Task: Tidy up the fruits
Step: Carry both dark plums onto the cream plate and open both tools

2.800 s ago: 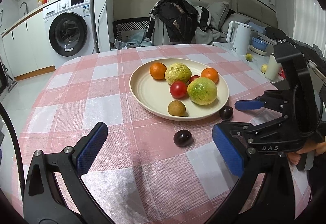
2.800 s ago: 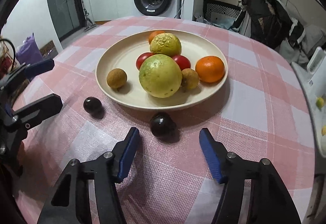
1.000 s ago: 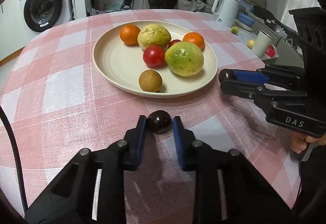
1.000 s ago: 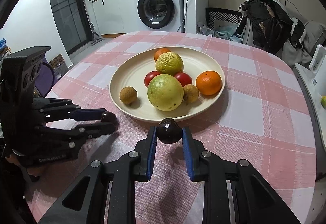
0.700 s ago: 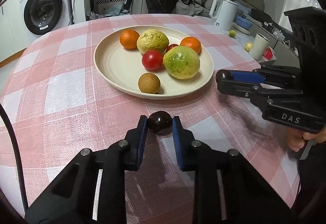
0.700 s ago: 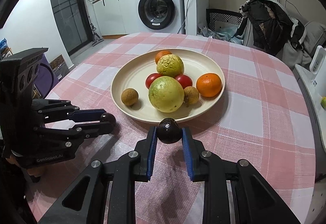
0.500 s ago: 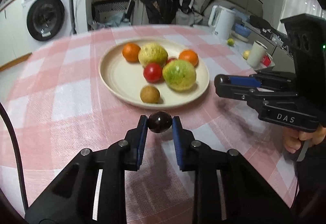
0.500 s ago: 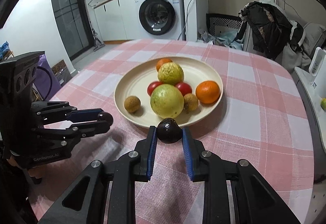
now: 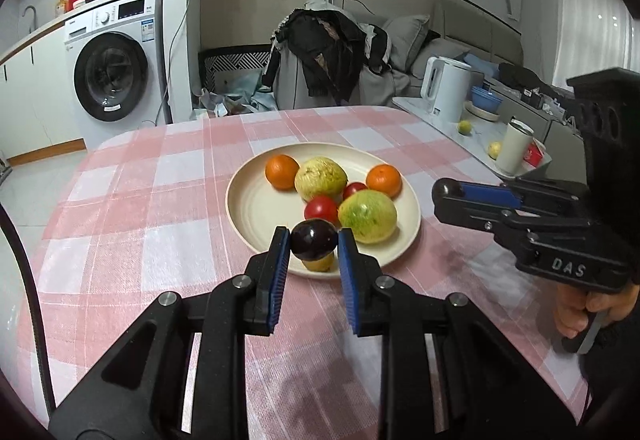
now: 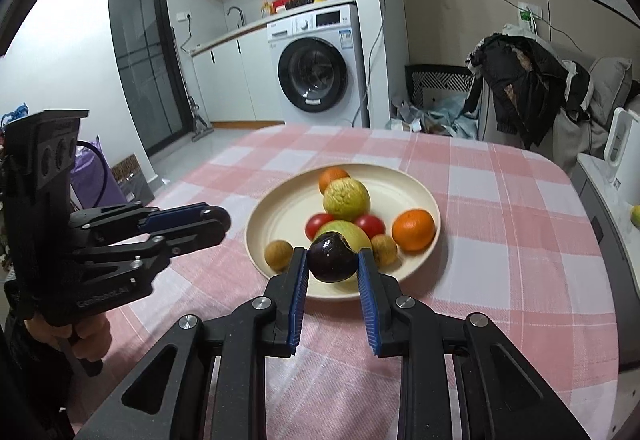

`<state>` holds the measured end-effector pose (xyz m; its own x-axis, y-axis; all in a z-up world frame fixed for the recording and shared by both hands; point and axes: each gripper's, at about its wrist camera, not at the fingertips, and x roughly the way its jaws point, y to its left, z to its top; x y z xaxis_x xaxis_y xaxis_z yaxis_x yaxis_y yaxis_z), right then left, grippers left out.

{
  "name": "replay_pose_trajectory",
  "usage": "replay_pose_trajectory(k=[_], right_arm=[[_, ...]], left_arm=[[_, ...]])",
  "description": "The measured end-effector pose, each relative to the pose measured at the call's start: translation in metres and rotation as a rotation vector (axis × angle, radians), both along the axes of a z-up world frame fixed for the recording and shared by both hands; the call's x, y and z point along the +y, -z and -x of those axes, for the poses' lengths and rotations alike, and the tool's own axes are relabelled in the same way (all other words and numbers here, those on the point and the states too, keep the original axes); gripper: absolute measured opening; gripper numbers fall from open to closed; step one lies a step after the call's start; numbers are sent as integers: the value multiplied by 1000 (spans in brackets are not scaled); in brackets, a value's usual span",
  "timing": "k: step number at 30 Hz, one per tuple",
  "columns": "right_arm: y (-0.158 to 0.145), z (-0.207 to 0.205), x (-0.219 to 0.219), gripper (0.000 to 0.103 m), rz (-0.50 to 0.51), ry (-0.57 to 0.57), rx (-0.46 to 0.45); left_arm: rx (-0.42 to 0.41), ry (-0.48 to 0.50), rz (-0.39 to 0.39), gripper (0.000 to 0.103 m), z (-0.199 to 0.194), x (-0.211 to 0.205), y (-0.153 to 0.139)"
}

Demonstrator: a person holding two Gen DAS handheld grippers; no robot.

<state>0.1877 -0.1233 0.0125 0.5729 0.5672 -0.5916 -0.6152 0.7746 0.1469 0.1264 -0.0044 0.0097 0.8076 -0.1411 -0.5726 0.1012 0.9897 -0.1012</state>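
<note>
Left gripper (image 9: 313, 242): clenched on a dark plum (image 9: 313, 239), pinched between the blue pads (image 9: 280, 272) and held in the air above the near rim of the plate (image 9: 256, 208).

Right gripper (image 10: 332, 264): clenched on a second dark plum (image 10: 332, 263), likewise held off the table between blue pads (image 10: 298, 300), in front of the plate's near edge. In the left wrist view the same tool shows at the right with its jaws closed on a dark round tip (image 9: 444, 190); fingers of a hand (image 9: 580, 316) wrap its handle.

Plate: round, cream, resting on a table under a pink and white checked cloth (image 9: 160, 200).

Contents of plate:
- two oranges, one at the far left (image 9: 282, 171), one at the right (image 9: 384, 180);
- a yellow-green fruit with rough skin (image 9: 320, 178) between the oranges;
- a larger green-yellow fruit (image 9: 367, 216) nearer the front;
- two red tomatoes (image 9: 321, 209), touching the green fruits;
- two small brown fruits (image 10: 279, 254), one on the left side of the plate, one just beside the large green fruit.

Surroundings: washing machine (image 9: 114, 74), white kettle (image 9: 446, 88), chair heaped with dark clothes (image 9: 328, 52).
</note>
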Motion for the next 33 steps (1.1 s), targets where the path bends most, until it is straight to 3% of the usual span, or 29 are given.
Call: replay_pose_trajectory(k=[14, 33], right_arm=[[3, -16, 5, 25, -24, 42, 20], [17, -19, 48, 26, 24, -19, 36]], left_arm=[[-18, -45, -20, 22, -29, 3, 5], [13, -81, -30, 22, -49, 10, 30]])
